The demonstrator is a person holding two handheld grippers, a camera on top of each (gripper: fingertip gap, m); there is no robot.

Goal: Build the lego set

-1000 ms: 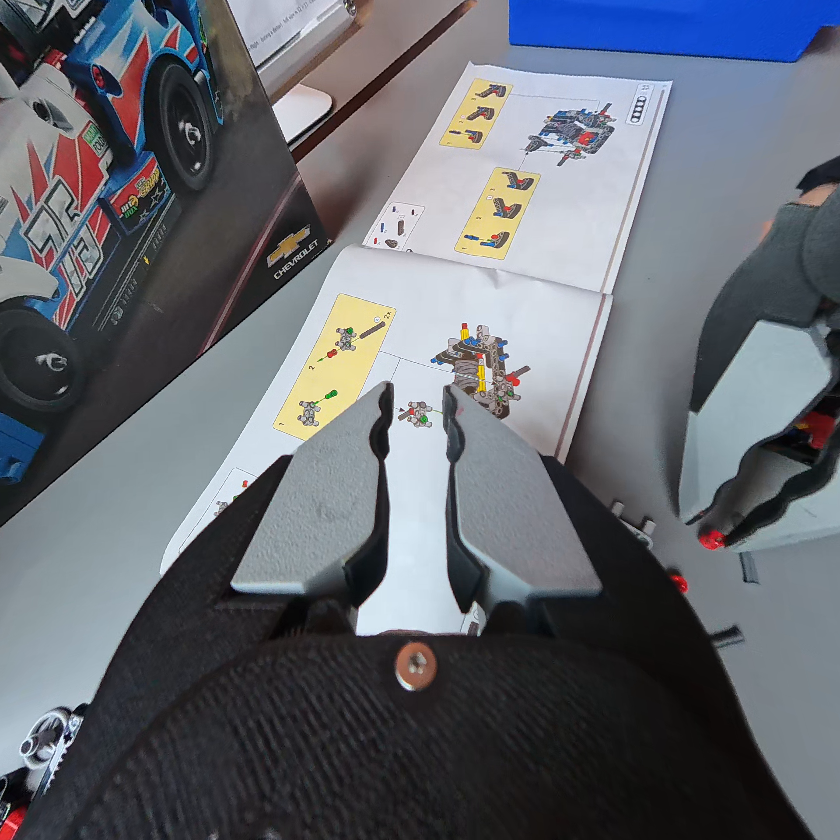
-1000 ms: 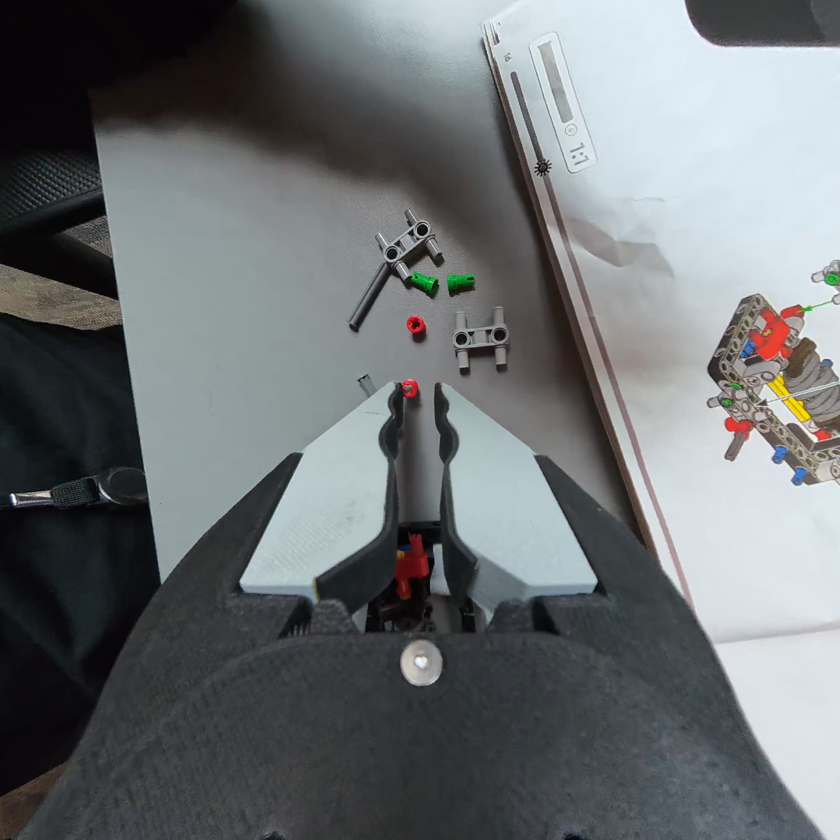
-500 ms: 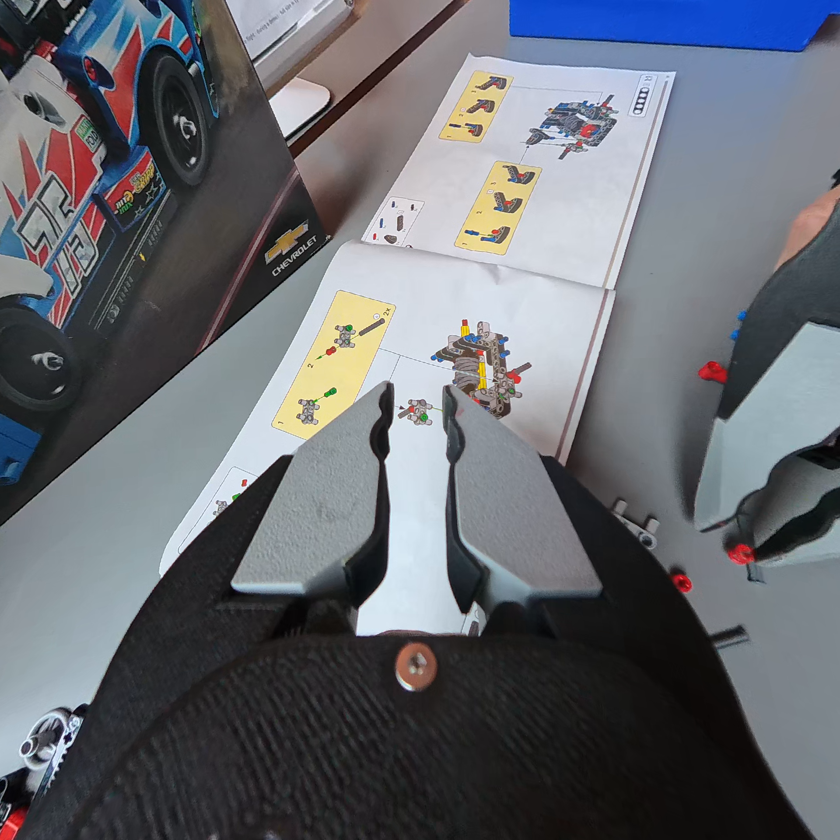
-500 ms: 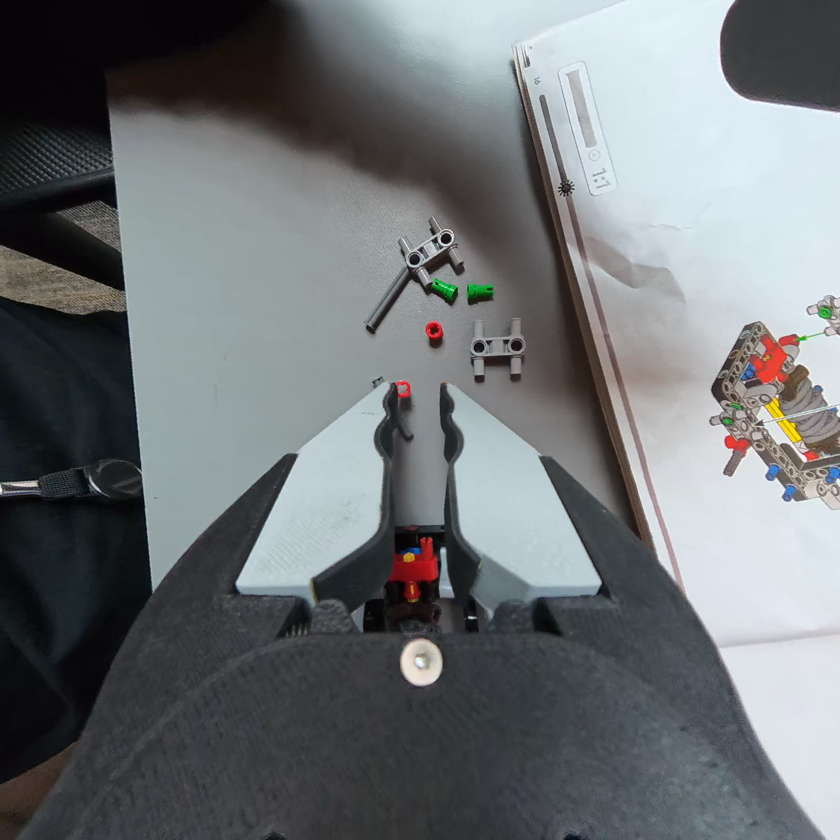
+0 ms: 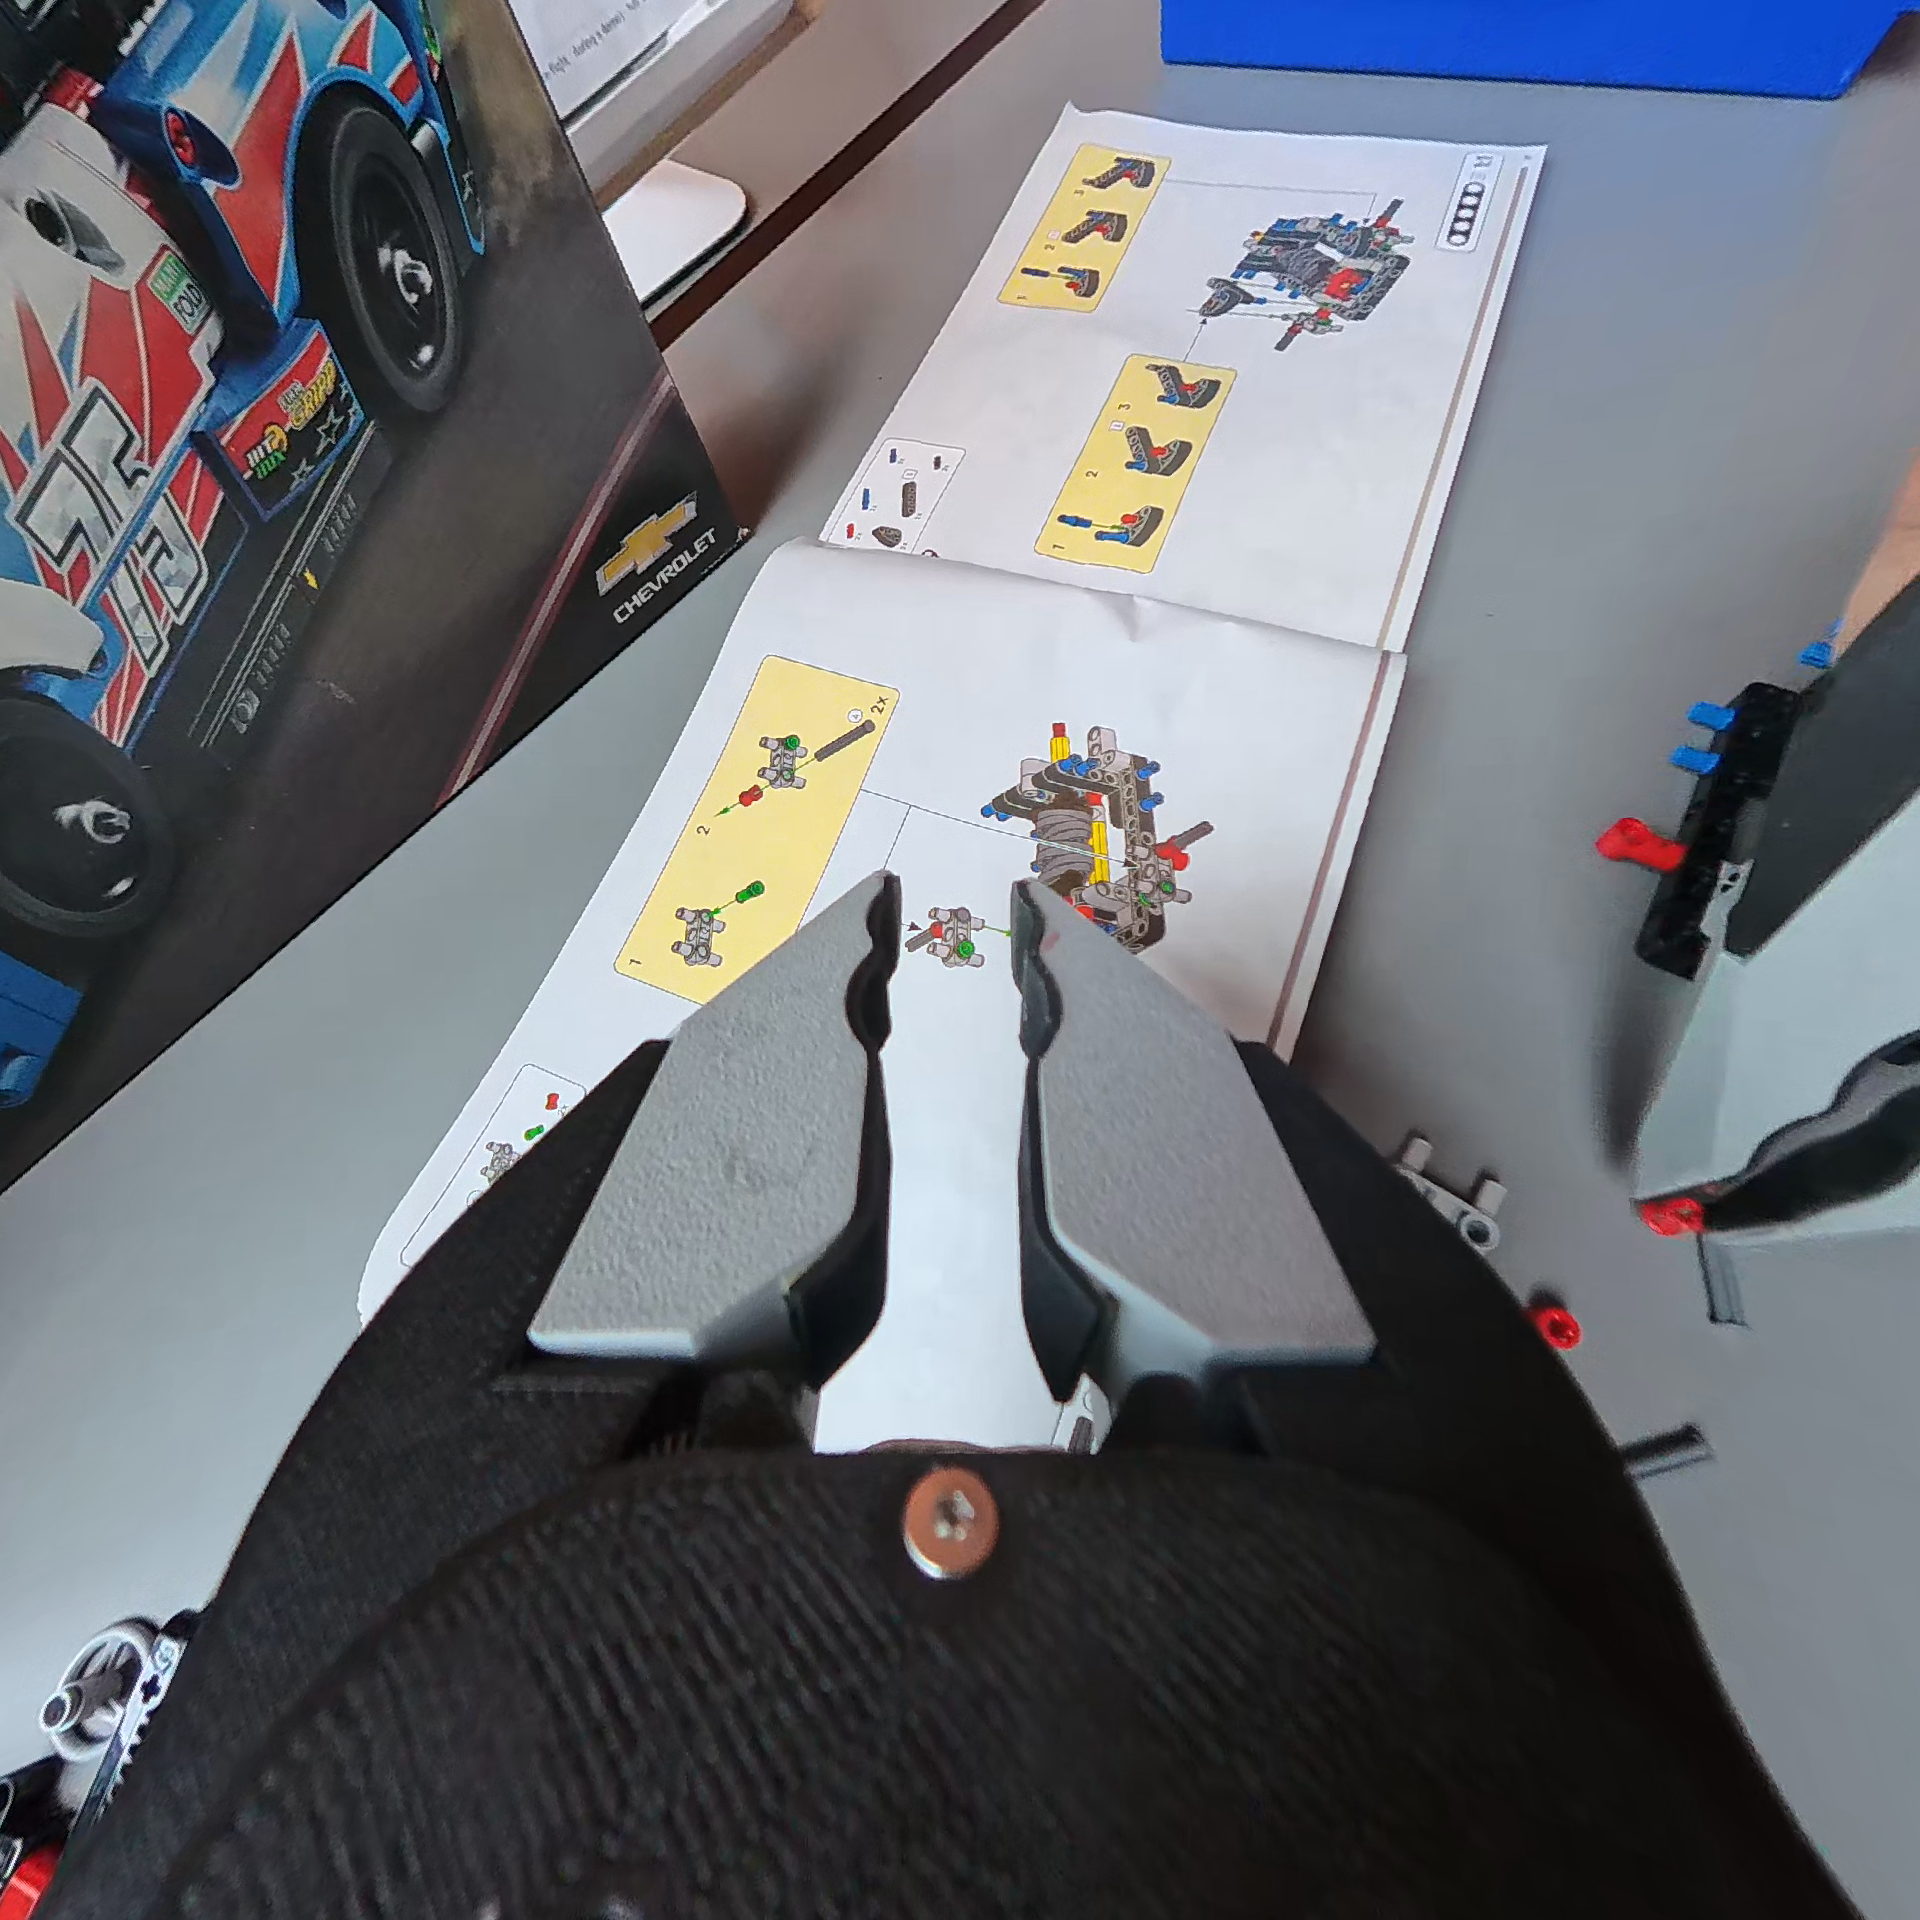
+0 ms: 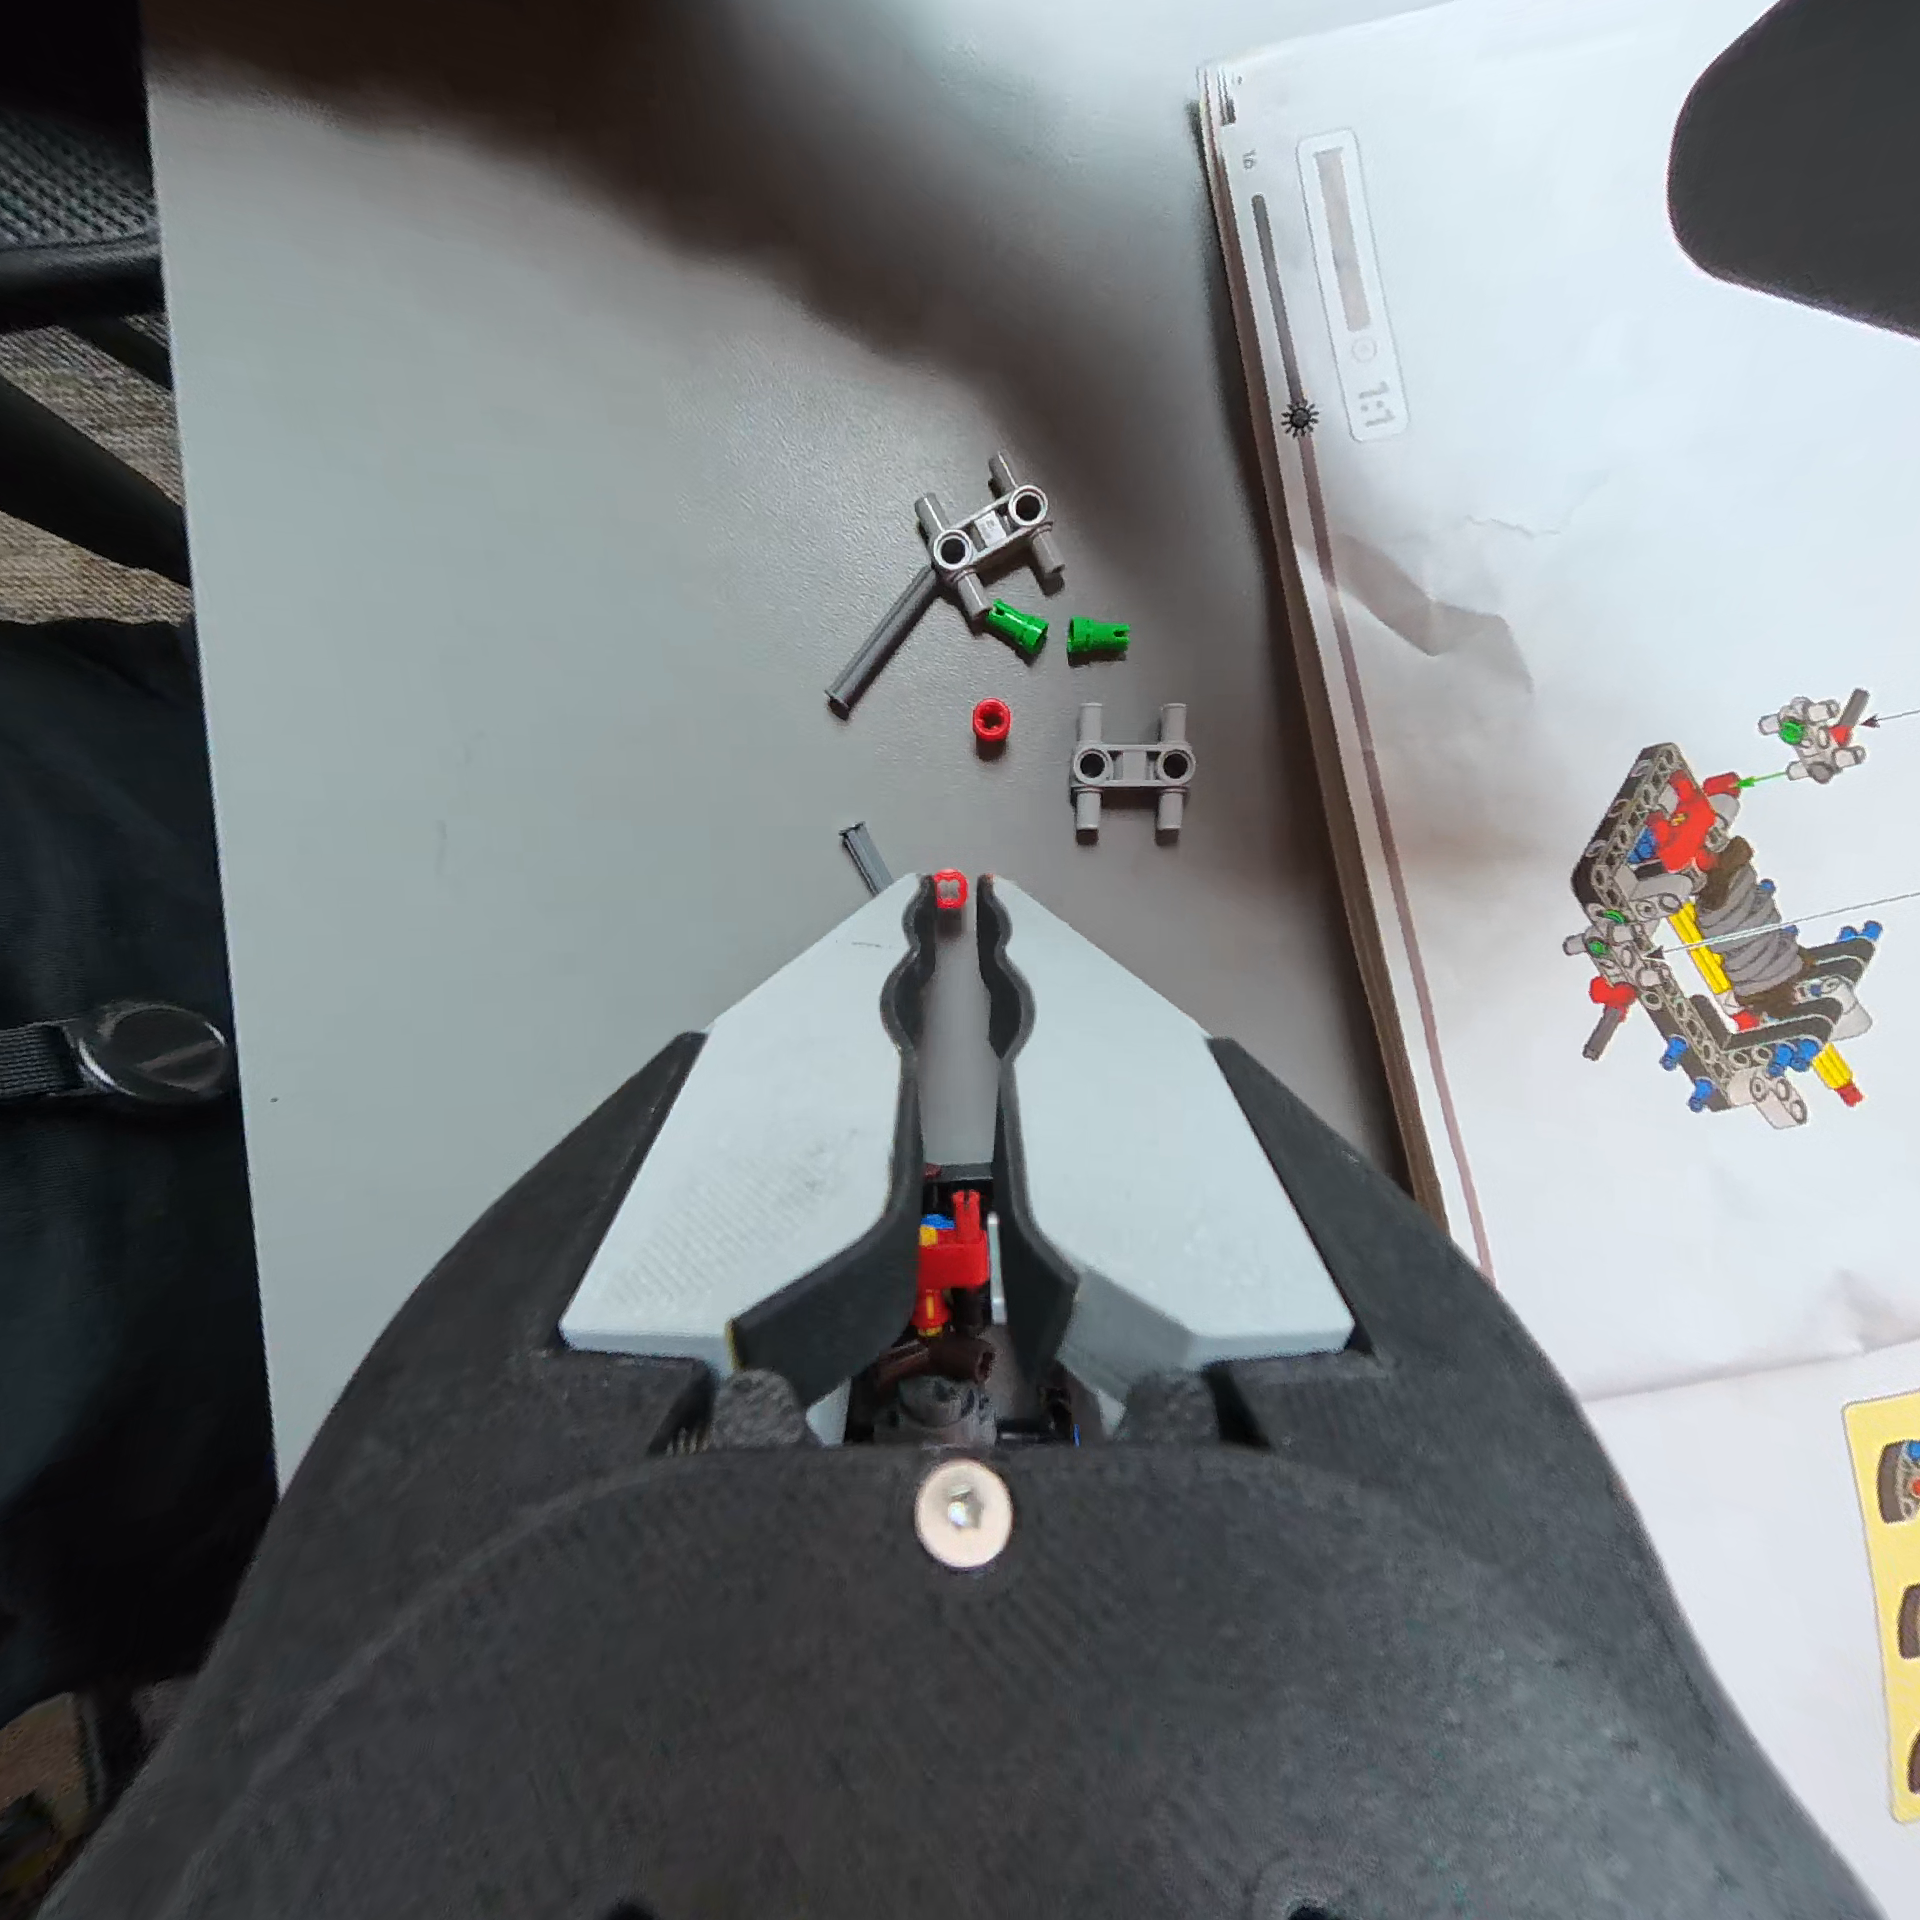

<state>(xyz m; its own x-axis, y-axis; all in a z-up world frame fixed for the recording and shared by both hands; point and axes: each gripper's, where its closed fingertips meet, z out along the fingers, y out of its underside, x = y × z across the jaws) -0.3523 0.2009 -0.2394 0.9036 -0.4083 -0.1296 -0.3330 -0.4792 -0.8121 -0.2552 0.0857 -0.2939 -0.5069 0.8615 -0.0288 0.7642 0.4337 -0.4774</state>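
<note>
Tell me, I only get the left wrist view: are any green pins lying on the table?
Observer: Yes. One small green plastic pin and a second green pin lie on the grey table, just apart.
Operator: I see one grey connector. Any more?
Observer: Two: the far grey two-hole connector by the first pin, and the near grey two-hole connector closer to the white instruction booklet.

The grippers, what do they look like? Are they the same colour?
Nearly. The left gripper has two mid-grey wedge fingers with wavy black pads inside, on a rough black body with one silver screw. The right gripper has the same shape and screw, but its fingers are a paler grey. No cables or sleeves show.
</note>
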